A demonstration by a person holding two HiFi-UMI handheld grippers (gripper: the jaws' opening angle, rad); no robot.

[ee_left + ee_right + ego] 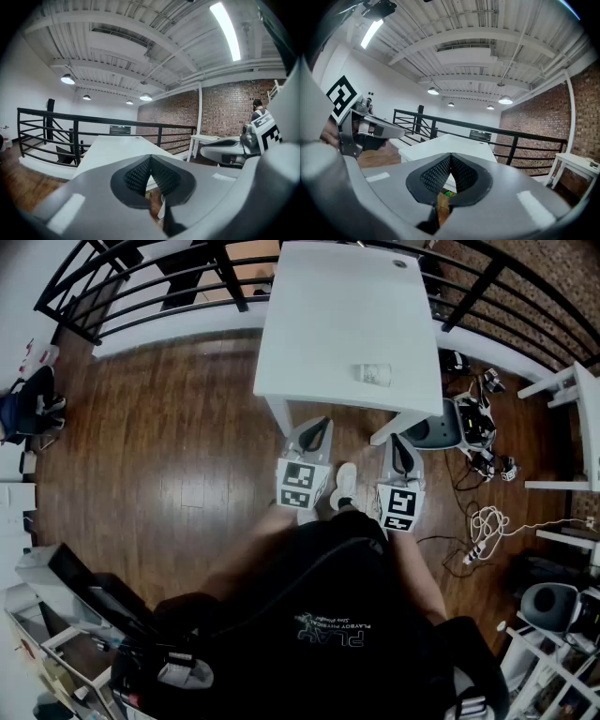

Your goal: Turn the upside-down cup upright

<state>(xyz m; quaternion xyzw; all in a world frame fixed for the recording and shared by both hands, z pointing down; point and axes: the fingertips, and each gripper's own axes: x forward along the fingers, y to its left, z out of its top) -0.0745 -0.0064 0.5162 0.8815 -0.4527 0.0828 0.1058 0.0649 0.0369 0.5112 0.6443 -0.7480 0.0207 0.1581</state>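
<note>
The left gripper and right gripper are smooth grey plastic shells that taper to a point. Each carries a cube of black-and-white square markers at its rear. In the left gripper view the black pads, moulded with a fine grid, meet at their tips with nothing between them. The right gripper's pads are pressed together the same way, also empty.

Ahead of both grippers stands a rectangular table with a flat, matte white top. The cup sits on it close to the near edge, beyond the tips, in line with the gap between the grippers and nearer the right one. It looks pale and translucent, and it is too small and blurred to tell which way its mouth faces.

Under the grippers lies a glossy floor of brown wood planks. A black metal railing runs past the table's far end. The person's dark clothing covers the lower head view and hides the hands. In both gripper views each grey shell blocks the table's near edge.
</note>
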